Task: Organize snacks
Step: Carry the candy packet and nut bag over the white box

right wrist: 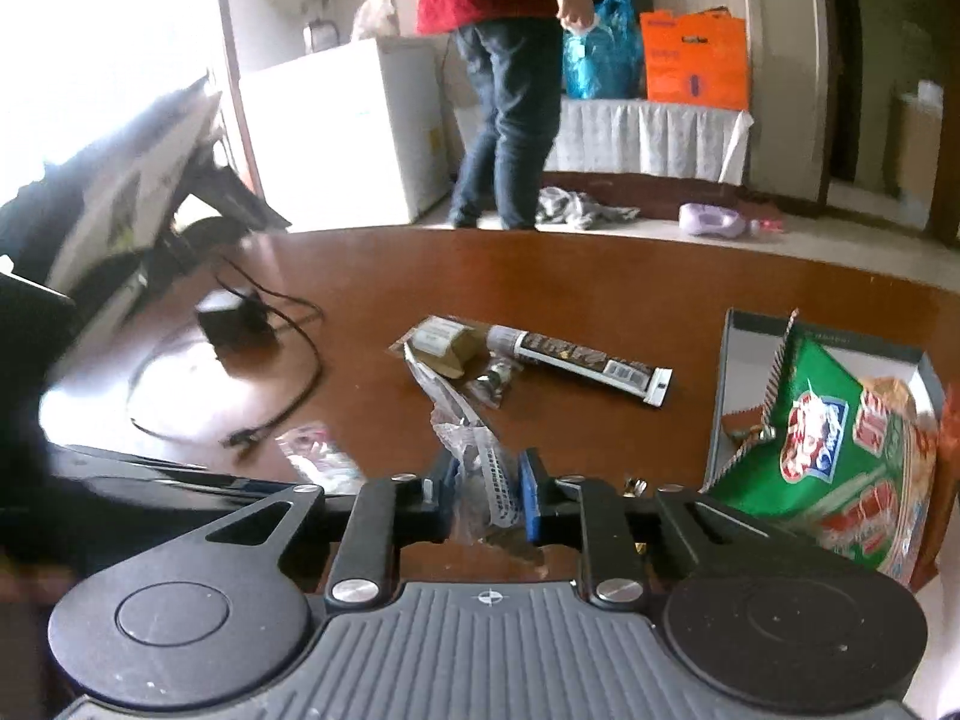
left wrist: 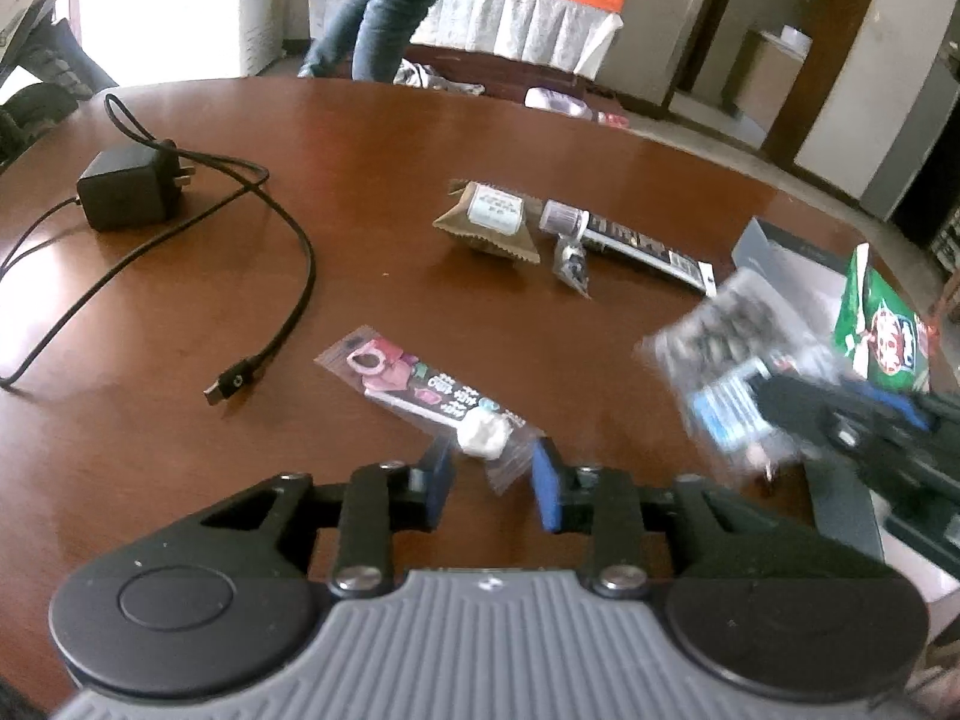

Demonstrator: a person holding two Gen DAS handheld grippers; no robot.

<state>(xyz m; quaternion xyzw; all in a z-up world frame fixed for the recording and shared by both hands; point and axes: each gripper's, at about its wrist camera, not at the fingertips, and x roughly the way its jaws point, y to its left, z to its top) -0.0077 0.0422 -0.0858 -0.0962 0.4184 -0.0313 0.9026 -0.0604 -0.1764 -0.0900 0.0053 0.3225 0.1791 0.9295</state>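
Left gripper: blue-padded fingers spread partway, gripping nothing. The clear-ended long snack pack w/ pink & black print lies flat on the brown wooden counter, its crinkled clear end just reaching the gap between the fingertips; can't tell if it touches a pad.

Right gripper: fingers closed in on a clear crinkly snack packet w/ blue print, packet standing up between the pads & lifted off the counter. In left view the same packet is motion-blurred.

Right of the right fingers: open grey box holding a green snack bag. Ahead of both fingers: tan-brown wrapped snack, long dark bar pack, small dark sachet. Far left: black charger w/ cable.
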